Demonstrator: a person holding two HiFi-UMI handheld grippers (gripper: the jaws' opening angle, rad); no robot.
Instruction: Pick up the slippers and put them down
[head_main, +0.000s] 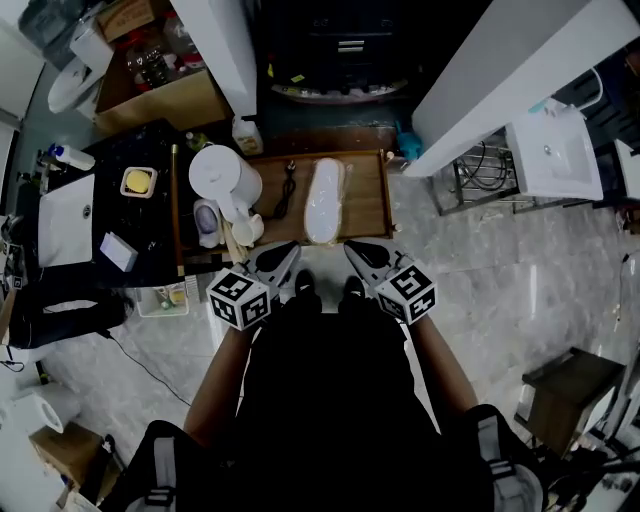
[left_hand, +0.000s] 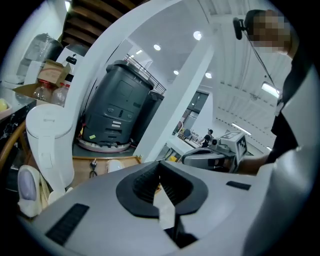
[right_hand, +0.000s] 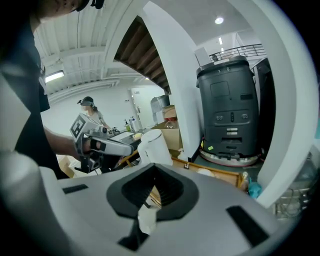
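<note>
One white slipper (head_main: 325, 200) lies lengthwise on a low wooden tray (head_main: 368, 200) on the floor ahead of me. It shows as a small white shape (left_hand: 114, 165) in the left gripper view and again as the slipper (right_hand: 204, 172) in the right gripper view. My left gripper (head_main: 287, 252) and right gripper (head_main: 354, 250) are held close together just short of the tray's near edge, both above the floor. Each has its jaws shut with nothing between them, as seen for the left gripper (left_hand: 160, 178) and the right gripper (right_hand: 153, 186). Only one slipper is visible.
A white lidded bin (head_main: 224, 176) stands at the tray's left end, with a black cord (head_main: 288, 186) beside the slipper. A dark table (head_main: 120, 215) with small items is at the left. Slanted white beams (head_main: 500, 85) and a grey machine (left_hand: 120, 110) stand beyond; a white sink unit (head_main: 556, 152) is at the right.
</note>
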